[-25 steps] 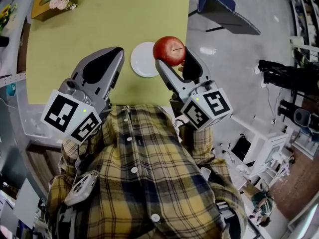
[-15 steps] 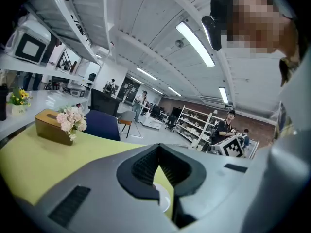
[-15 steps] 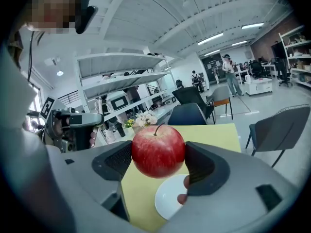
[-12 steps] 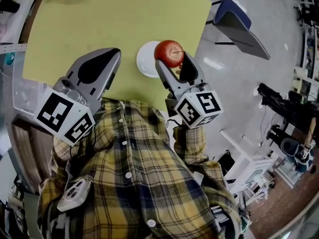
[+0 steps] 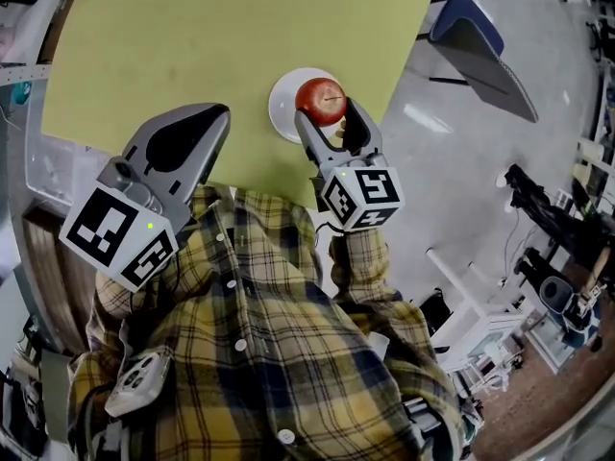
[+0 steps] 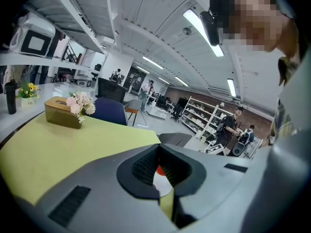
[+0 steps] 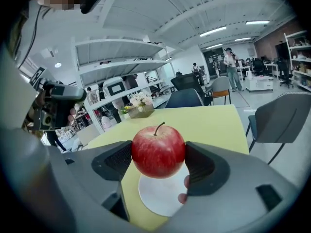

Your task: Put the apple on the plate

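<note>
Yellow-green table (image 5: 192, 46) fills the upper left of the head view, with a white plate (image 5: 282, 113) near its lower right edge. The right gripper (image 5: 330, 113) clamps the apple (image 5: 321, 101) by its sides, stem upright, directly over the plate; lowering looks next. The left gripper (image 5: 209, 115), jaws together and empty, sits farther left.

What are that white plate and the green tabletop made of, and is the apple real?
Plate: smooth plain white with a soft sheen; ceramic or plastic, the look leaves it open.
Tabletop: flat, matte yellow-green, no weave showing; perhaps laminate or a mat.
Apple: glossy red skin with fine streaks and a brown stem; probably real fruit, possibly a good imitation.
</note>
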Motion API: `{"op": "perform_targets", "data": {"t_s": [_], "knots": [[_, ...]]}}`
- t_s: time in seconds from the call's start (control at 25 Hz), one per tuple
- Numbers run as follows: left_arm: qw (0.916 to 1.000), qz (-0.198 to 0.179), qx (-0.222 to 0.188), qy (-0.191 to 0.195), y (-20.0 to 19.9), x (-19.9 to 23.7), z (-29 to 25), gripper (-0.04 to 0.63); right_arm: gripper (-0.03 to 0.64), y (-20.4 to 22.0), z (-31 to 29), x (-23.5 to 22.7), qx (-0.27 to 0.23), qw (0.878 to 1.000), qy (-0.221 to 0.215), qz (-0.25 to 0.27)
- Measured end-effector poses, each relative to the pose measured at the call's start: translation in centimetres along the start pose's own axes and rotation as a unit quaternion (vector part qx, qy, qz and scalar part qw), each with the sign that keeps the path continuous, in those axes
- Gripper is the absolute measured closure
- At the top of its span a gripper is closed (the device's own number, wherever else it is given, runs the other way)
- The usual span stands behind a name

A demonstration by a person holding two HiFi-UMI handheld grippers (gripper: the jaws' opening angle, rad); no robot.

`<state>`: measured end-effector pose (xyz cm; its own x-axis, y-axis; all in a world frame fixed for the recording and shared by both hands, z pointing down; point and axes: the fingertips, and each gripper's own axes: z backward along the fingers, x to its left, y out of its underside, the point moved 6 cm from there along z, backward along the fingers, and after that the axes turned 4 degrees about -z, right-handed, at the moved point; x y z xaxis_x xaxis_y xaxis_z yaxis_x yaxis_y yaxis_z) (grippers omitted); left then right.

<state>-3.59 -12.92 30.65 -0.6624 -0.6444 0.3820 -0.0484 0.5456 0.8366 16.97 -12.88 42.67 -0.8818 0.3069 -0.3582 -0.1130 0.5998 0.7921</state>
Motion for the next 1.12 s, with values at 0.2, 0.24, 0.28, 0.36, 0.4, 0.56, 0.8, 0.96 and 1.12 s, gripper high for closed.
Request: {"op": "perform_targets", "data": {"t_s": [0.2, 0.24, 0.28, 0.36, 0.4, 0.56, 0.8, 0.96, 1.12], "knots": [[0.9999, 0.002, 0.009, -0.005, 0.6, 0.7, -0.1, 0.588, 0.278, 2.2, -1.9, -0.7, 0.009, 1.000, 0.003, 0.018], [0.9999, 0.003, 0.011, -0.007, 0.7, 0.8, 0.0, 0.588, 0.278, 2.6, -2.3, -0.8, 0.012, 1.000, 0.006, 0.019], [0.9999, 0.004, 0.013, -0.008, 0.9, 1.0, 0.1, 0.588, 0.278, 3.0, -2.5, -0.9, 0.015, 1.000, 0.009, 0.019], [0.9998, 0.005, 0.016, -0.010, 1.2, 1.1, 0.1, 0.588, 0.278, 3.7, -2.9, -1.0, 0.020, 1.000, 0.009, 0.015], [0.9998, 0.006, 0.017, -0.009, 1.3, 1.1, 0.1, 0.588, 0.278, 4.0, -3.0, -1.1, 0.021, 1.000, 0.007, 0.016], [0.9998, 0.008, 0.017, -0.007, 1.4, 1.1, 0.1, 0.588, 0.277, 4.6, -3.5, -1.4, 0.031, 0.999, 0.007, 0.038], [0.9998, 0.010, 0.016, -0.006, 1.5, 1.0, 0.0, 0.588, 0.276, 5.3, -3.8, -1.6, 0.037, 0.998, 0.006, 0.042], [0.9998, 0.009, 0.015, -0.003, 1.5, 0.9, 0.2, 0.588, 0.276, 5.6, -3.6, -1.3, 0.041, 0.998, 0.008, 0.053], [0.9999, 0.009, 0.013, 0.004, 1.3, 0.6, 0.5, 0.588, 0.276, 5.7, -3.3, -0.8, 0.053, 0.997, 0.011, 0.060]]}}
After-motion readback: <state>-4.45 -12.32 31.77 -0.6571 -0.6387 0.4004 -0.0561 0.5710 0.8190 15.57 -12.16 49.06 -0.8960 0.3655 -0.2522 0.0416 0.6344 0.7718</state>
